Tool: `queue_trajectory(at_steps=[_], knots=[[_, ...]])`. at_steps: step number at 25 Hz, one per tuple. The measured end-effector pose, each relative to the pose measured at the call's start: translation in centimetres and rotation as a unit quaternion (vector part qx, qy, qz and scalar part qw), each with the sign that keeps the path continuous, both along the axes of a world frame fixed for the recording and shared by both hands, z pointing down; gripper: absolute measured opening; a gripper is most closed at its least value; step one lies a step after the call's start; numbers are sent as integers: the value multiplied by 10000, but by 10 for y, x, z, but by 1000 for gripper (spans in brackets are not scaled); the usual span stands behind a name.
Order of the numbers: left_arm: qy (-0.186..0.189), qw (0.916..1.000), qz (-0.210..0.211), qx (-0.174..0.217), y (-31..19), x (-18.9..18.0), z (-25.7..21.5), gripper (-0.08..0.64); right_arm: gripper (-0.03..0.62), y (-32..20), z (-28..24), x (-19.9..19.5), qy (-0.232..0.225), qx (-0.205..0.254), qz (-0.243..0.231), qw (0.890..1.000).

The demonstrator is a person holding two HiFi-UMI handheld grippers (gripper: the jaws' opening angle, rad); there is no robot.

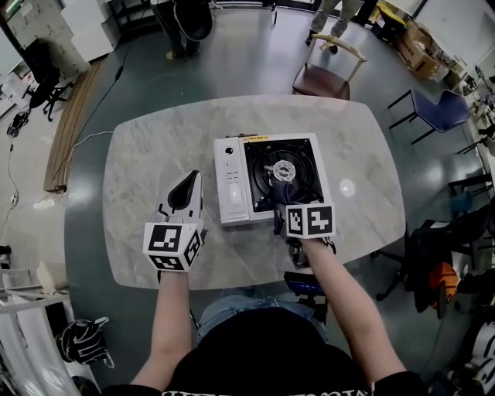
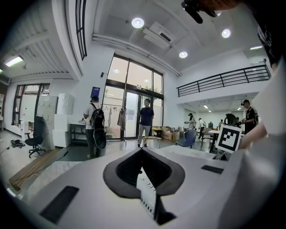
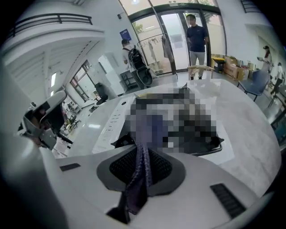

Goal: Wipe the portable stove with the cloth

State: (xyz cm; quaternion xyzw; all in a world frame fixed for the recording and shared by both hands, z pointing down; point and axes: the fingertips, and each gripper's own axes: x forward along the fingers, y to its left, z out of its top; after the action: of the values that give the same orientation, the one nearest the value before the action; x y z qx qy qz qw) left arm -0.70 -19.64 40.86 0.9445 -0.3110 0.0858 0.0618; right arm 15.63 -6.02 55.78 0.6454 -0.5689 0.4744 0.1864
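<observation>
Right hand-held gripper point(image 3: 141, 153) pinching cloth point(image 1: 283, 190), over stove point(image 1: 232, 182)

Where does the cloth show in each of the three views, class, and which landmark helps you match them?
Head view: the cloth lies bunched on the portable stove, just ahead of the right gripper.
Left gripper view: not in it.
Right gripper view: lower centre, pinched between that gripper's shut jaws.
Shared landmark: the person with a backpack beyond the table.
</observation>
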Motion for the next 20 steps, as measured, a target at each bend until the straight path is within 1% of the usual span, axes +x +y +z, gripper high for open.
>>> queue_trajectory(at_steps=[3,5,9,14,16,20], knots=[[-8,10000,-16,-3,-1,5,0,12,69,7,0,6,171,-110,-464,9987],[-15,10000,-16,-7,-1,8,0,11,69,12,1,13,341,-217,-836,9957],[-27,10000,-6,-5,-2,16,1,11,69,22,2,31,656,-495,-1419,9865],[-60,10000,30,-7,-2,24,1,11,70,29,2,47,798,-743,-1940,9749],[-74,10000,31,4,-2,27,2,11,71,31,2,54,1016,-877,-2229,9656],[-99,9999,-12,39,-4,27,0,11,71,36,8,71,1743,-1134,-2809,9369]])
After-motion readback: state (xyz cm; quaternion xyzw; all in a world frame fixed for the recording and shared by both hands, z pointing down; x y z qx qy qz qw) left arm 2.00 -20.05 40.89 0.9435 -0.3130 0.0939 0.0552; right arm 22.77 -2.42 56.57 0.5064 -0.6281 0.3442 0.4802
